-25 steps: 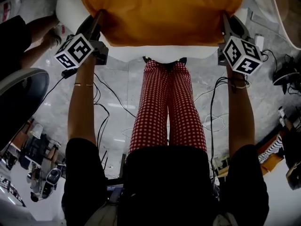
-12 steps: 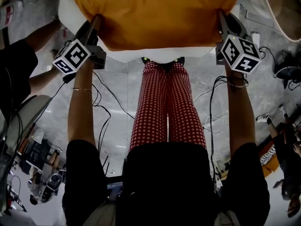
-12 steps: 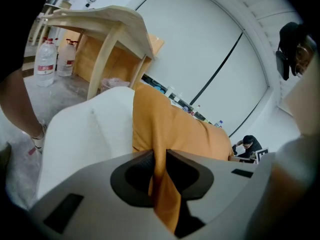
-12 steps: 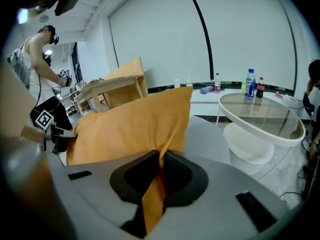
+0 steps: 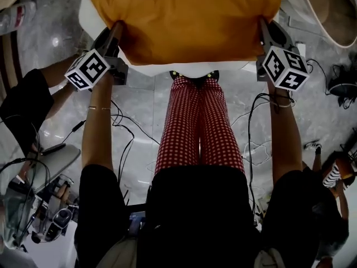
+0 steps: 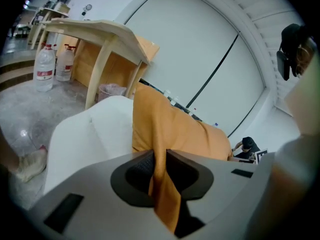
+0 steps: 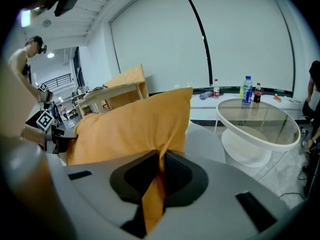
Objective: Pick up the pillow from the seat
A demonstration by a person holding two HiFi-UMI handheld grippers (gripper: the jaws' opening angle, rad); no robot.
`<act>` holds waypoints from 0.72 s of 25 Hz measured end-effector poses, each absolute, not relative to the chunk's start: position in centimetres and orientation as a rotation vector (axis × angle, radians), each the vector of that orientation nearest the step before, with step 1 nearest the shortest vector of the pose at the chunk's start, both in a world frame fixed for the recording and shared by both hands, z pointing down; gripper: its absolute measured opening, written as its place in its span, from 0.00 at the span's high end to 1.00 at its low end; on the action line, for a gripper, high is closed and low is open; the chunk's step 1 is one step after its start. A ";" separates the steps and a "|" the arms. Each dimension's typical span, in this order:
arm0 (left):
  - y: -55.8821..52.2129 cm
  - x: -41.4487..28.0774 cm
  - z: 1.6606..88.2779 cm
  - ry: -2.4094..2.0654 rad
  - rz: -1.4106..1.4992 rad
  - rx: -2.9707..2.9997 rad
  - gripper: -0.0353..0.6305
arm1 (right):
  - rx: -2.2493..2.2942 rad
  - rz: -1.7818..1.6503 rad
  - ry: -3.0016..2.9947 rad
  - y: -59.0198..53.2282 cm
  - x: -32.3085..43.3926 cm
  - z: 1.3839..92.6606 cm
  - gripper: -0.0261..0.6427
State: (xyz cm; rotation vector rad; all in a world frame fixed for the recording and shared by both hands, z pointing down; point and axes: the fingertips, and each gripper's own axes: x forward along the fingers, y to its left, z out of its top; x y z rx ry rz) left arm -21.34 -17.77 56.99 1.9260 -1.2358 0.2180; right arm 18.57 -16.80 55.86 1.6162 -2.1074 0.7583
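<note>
Higher than a second ago, orange pillow (image 5: 184, 18) hangs over white seat (image 5: 150, 69), left gripper (image 5: 116, 28) and right gripper (image 5: 261, 24) each clenched on a near corner; lift under way, next likely an even raise clear.

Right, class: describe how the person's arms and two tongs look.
Left tongs and right tongs: grey bodies, black pads, each with a white cube of black square markers and a black cable. Short black sleeves; a thin bracelet on each wrist.
</note>
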 end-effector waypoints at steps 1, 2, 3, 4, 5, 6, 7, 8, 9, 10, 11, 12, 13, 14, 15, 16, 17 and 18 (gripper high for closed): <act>-17.5 -21.0 56.6 -1.237 0.219 1.934 0.82 | 1.621 0.757 -2.111 -16.4 19.0 55.6 0.88; -17.2 -20.7 56.3 -1.237 0.219 1.940 0.82 | 1.626 0.755 -2.113 -16.2 19.2 55.3 0.88; -17.1 -20.7 56.0 -1.237 0.218 1.941 0.82 | 1.630 0.753 -2.115 -16.1 19.3 54.9 0.88; -17.0 -20.8 55.7 -1.237 0.215 1.939 0.83 | 1.632 0.751 -2.117 -16.1 19.2 54.5 0.88; -17.0 -21.0 55.4 -1.238 0.211 1.937 0.83 | 1.633 0.749 -2.119 -16.1 19.1 54.0 0.88; -17.0 -21.1 54.8 -1.240 0.208 1.940 0.83 | 1.633 0.747 -2.121 -16.1 18.9 53.6 0.88; -17.0 -21.2 54.3 -1.242 0.207 1.943 0.83 | 1.632 0.745 -2.124 -16.1 18.8 53.1 0.88; -16.8 -21.3 53.8 -1.242 0.206 1.941 0.83 | 1.630 0.742 -2.127 -16.0 18.8 52.5 0.88; -16.7 -21.3 53.5 -1.242 0.206 1.940 0.83 | 1.627 0.737 -2.131 -15.9 18.7 52.1 0.88; -16.6 -21.3 53.0 -1.246 0.205 1.942 0.83 | 1.624 0.733 -2.134 -15.9 18.7 51.6 0.88; -16.4 -21.2 52.6 -1.251 0.200 1.943 0.83 | 1.622 0.729 -2.137 -15.9 18.8 51.2 0.88; -16.2 -21.2 52.3 -1.254 0.194 1.940 0.83 | 1.622 0.728 -2.140 -15.8 18.8 50.9 0.88; -16.0 -21.2 52.1 -1.257 0.190 1.937 0.83 | 1.623 0.728 -2.143 -15.7 18.9 50.7 0.88; -15.9 -21.1 52.0 -1.260 0.194 1.938 0.83 | 1.625 0.728 -2.144 -15.6 19.0 50.6 0.88; -15.7 -21.0 52.0 -1.261 0.206 1.940 0.83 | 1.626 0.727 -2.144 -15.6 19.1 50.3 0.88; -15.5 -21.0 52.1 -1.258 0.225 1.944 0.83 | 1.627 0.726 -2.143 -15.5 19.2 50.1 0.88; -15.4 -21.0 52.1 -1.255 0.245 1.952 0.83 | 1.627 0.726 -2.143 -15.5 19.3 49.7 0.88; -15.4 -20.9 51.8 -1.253 0.258 1.962 0.83 | 1.628 0.725 -2.143 -15.6 19.3 49.3 0.88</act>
